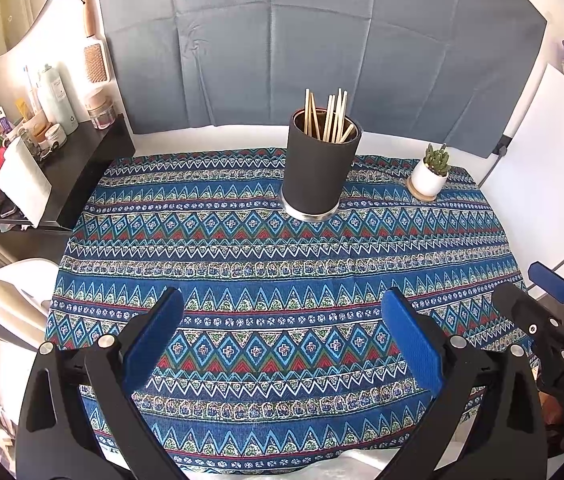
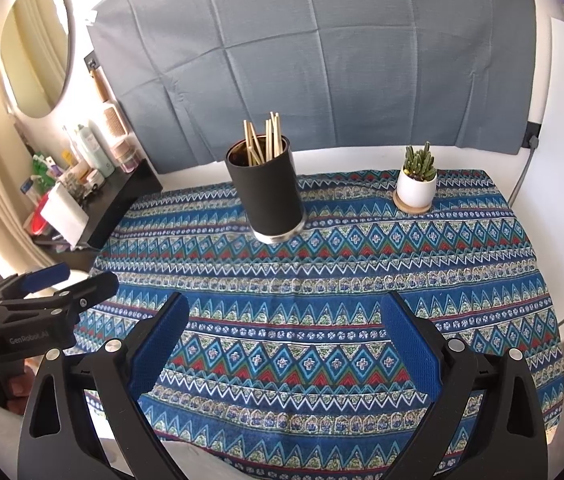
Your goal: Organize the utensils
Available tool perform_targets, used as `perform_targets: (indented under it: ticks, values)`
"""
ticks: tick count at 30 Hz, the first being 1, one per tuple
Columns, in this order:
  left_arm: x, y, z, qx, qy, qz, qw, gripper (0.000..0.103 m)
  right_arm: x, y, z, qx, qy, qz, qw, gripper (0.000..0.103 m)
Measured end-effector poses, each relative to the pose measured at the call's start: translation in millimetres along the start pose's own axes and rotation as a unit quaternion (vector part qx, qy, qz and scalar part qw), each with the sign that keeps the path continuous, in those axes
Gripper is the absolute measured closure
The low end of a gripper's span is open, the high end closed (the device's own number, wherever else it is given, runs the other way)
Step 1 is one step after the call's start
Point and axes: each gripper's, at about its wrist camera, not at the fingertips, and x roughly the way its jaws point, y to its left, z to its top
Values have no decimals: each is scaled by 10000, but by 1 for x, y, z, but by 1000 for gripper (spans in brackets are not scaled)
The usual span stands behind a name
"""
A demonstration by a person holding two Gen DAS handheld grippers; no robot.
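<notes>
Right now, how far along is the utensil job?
Looks essentially done: the chopsticks all stand in the black holder, and none show loose on the patterned cloth. Nothing is in hand: the left gripper and right gripper are both open and empty over the cloth's near side. Nothing visible left to sort; only the potted plant stands nearby.

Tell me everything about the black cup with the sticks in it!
The black cup is a tall round holder with a matte dark wall, a shiny silver ring at its base and a brownish inside. It stands upright on the patterned tablecloth, near the back edge. A bunch of pale wooden chopsticks stands inside, leaning against its rim and poking out the top. A small potted cactus sits apart to its right. Neither tool touches it.
</notes>
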Motion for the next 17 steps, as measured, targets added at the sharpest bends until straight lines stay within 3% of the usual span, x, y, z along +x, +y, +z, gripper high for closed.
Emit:
perform_targets:
  ticks: [17]
  values:
    - [2, 0, -1, 32, 49, -58, 10000, 6, 2, 2, -3, 11, 11, -15, 10000, 11]
